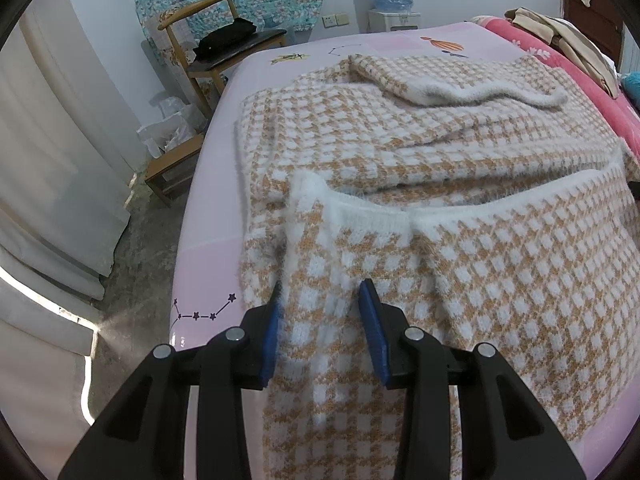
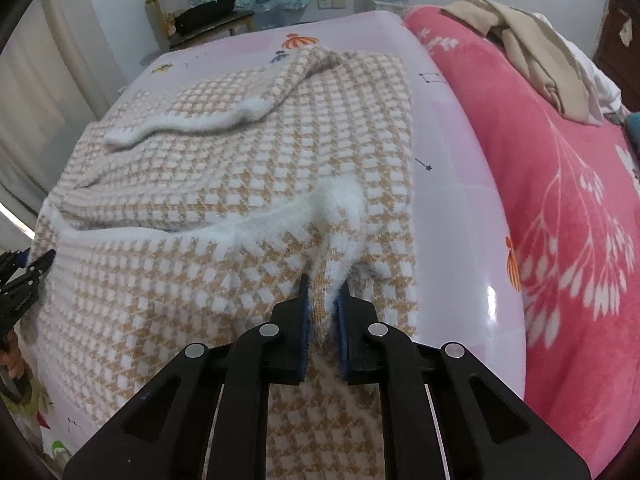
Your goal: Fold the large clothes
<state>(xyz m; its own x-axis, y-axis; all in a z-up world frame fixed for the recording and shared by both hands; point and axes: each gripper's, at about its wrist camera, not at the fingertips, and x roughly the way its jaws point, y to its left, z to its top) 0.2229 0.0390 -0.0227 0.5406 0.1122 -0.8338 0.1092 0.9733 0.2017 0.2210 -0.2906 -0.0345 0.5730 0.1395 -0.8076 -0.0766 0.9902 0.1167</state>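
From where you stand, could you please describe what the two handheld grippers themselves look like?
Both look alike. The left gripper and the right gripper each have two matte black angular plastic fingers with triangular cut-outs, round silver pivot pins at the linkage joints, and flat blue pads lining the inner faces. No cables, markings, hands or sleeves show in either view.

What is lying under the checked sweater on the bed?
Under the checked sweater lies a pink bed sheet with small printed pictures; it shows along the sweater's sides and far end. Whatever the sheet carries directly beneath the knit is covered and cannot be seen.
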